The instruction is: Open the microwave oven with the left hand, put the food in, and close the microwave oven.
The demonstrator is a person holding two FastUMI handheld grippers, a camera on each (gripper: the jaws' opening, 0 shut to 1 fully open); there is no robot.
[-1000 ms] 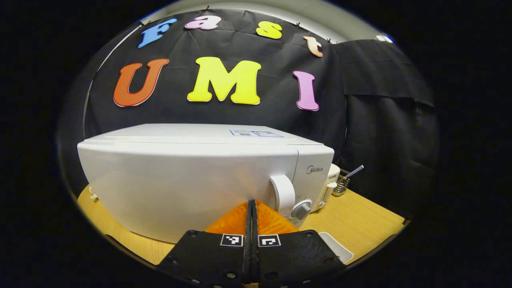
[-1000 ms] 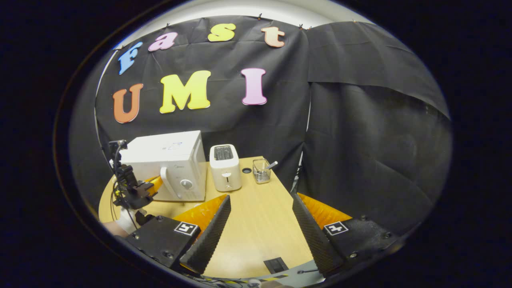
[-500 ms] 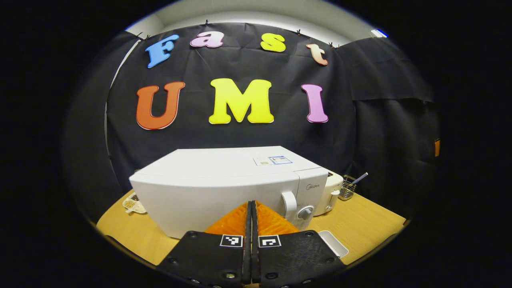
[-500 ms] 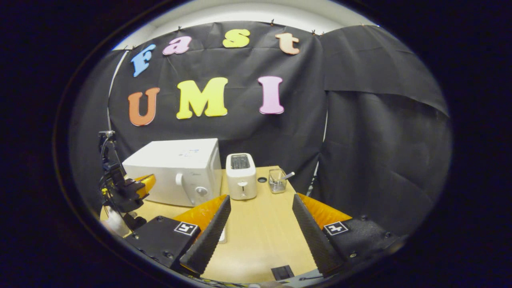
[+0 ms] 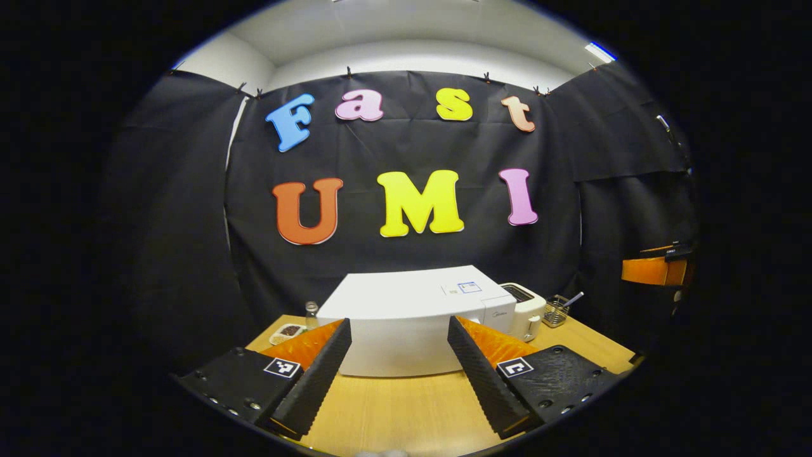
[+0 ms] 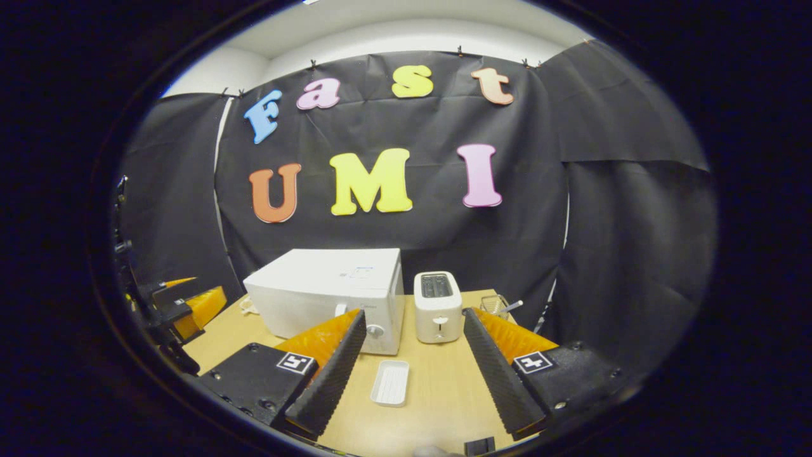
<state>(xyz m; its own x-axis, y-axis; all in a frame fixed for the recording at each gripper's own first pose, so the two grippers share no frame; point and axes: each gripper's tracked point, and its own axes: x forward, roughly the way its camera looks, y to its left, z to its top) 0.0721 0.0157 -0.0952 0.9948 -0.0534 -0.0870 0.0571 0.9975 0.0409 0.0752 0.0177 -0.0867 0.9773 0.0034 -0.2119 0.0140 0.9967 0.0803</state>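
Left gripper (image 5: 398, 374): fingers spread wide, holding nothing; pressed together half a second ago, now farther from the microwave (image 5: 412, 320). Right gripper (image 6: 412, 374): fingers spread, empty. Microwave door closed, on worktop (image 6: 438, 393), beside toaster (image 6: 436, 307); white tray (image 6: 391, 383) in front.

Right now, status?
Left gripper open, right gripper open, both empty. Microwave door shut. White tray empty on table.

From my right gripper view, the microwave (image 6: 330, 298) sits left of the toaster (image 6: 436, 307) on the table (image 6: 438, 393), a small tray (image 6: 390, 383) in front of both.
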